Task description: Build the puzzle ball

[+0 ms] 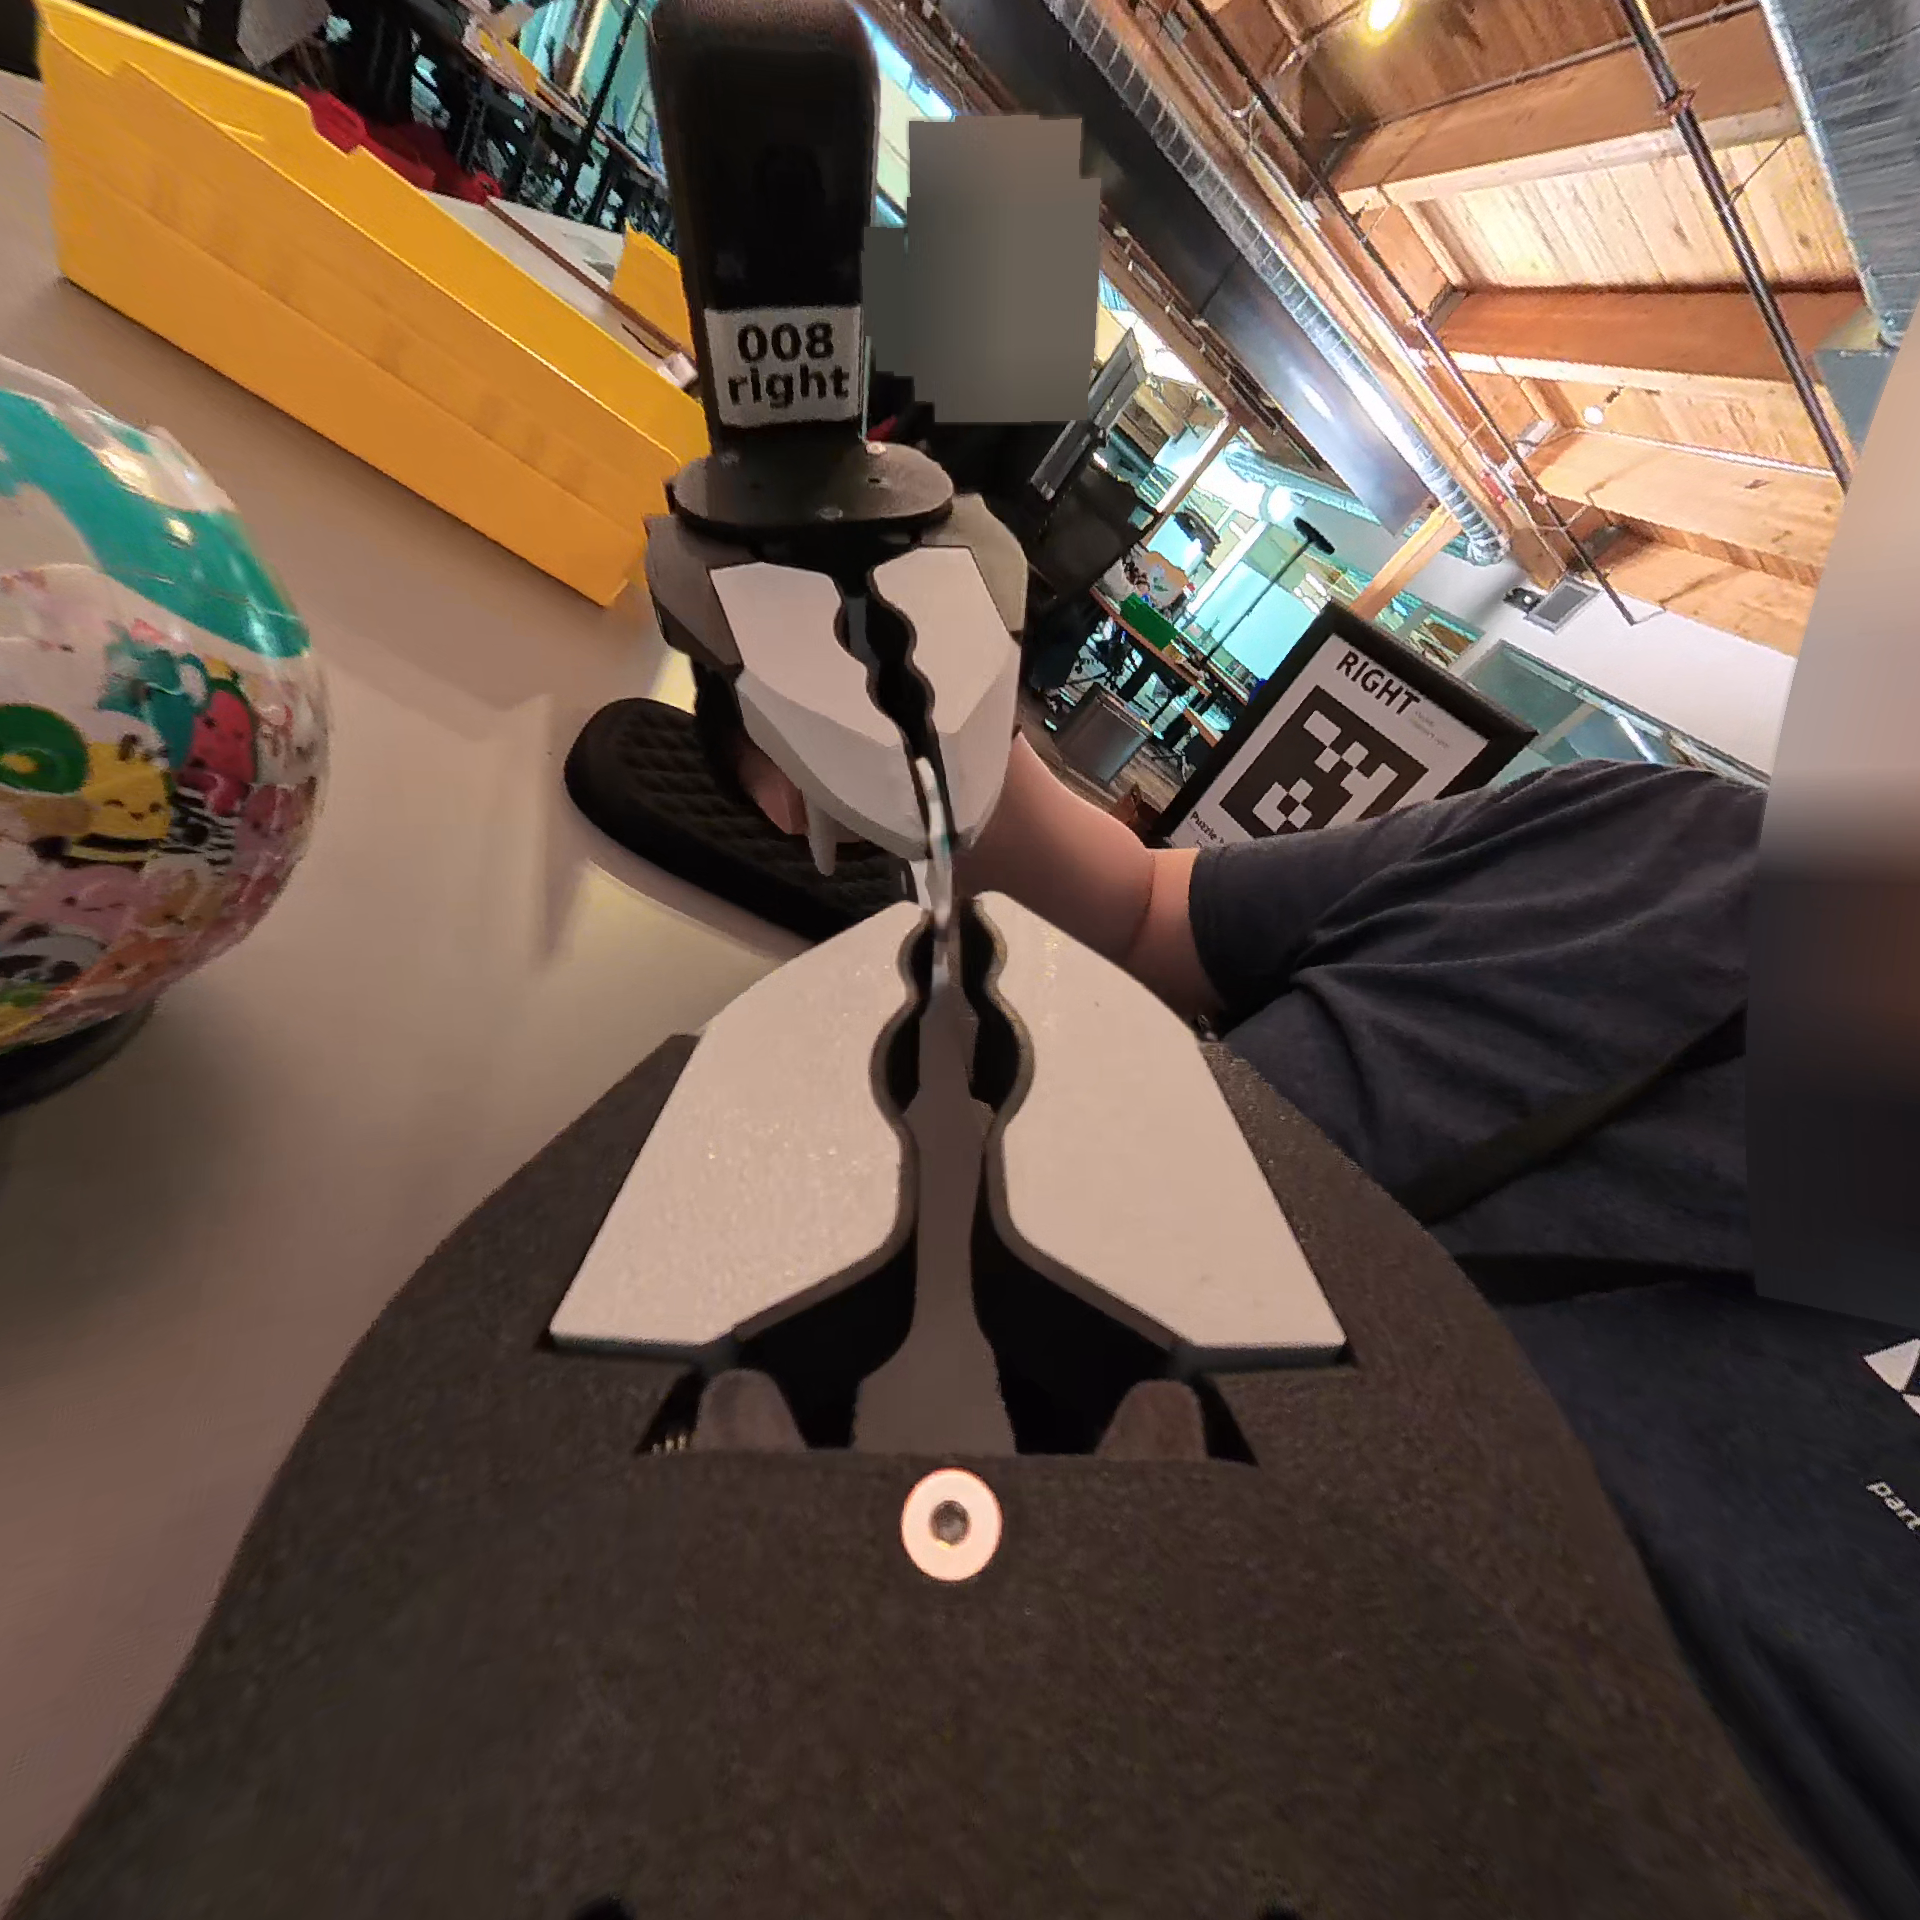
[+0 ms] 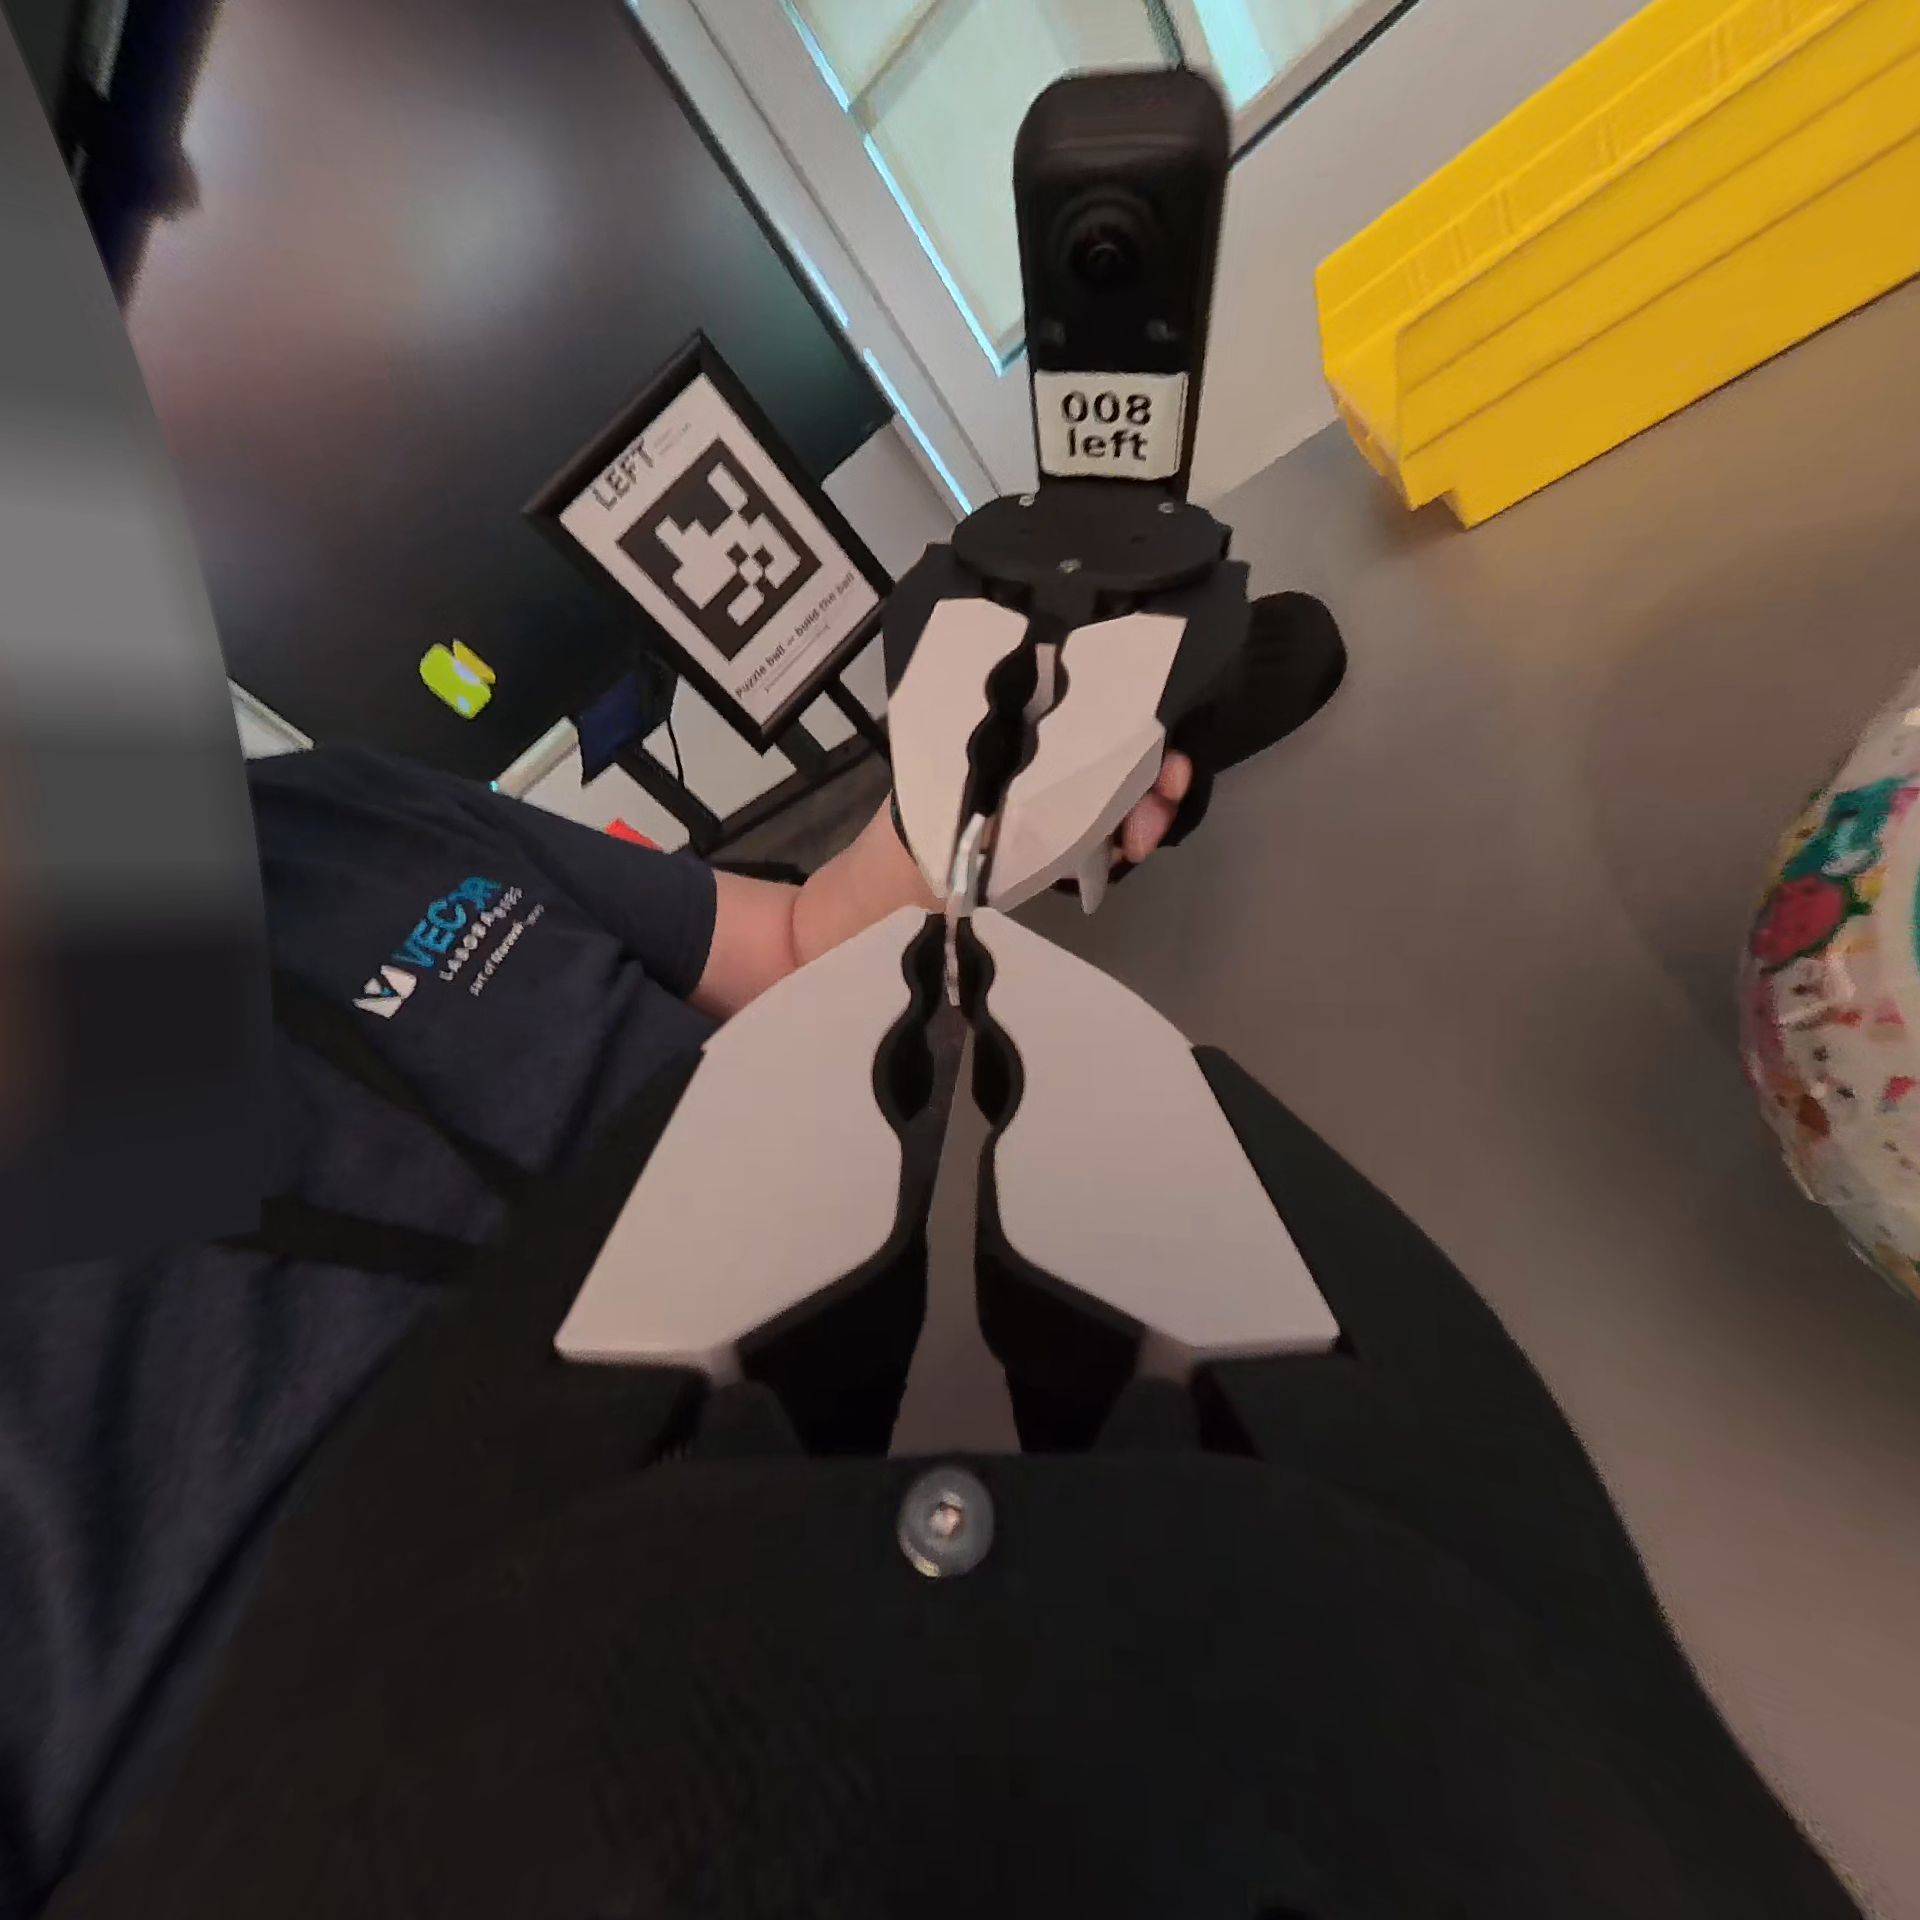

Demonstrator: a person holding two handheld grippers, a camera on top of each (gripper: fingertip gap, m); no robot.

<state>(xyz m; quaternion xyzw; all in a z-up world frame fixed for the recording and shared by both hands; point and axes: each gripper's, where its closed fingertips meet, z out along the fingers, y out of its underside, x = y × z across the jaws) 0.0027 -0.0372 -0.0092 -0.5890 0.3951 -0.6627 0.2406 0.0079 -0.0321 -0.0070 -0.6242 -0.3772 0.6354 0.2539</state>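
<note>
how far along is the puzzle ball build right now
Mostly built, it seems: the puzzle ball stands on the table on a dark base, its visible side covered in colourful pieces. In hand: the left gripper and the right gripper meet tip to tip, both shut on a thin puzzle piece held edge-on. Left: fitting that piece into the ball; any remaining gaps are out of view.

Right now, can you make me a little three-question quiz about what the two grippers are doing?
1. True or false: both grippers pinch the same thin puzzle piece.
2. In the left wrist view, where is the ball? A) left of the grippers B) between them C) in the yellow bin
3. Fill in: the ball sits on the ____.

Key: 1 true. The left gripper and right gripper meet tip to tip. 2 A. 3 table.
</note>
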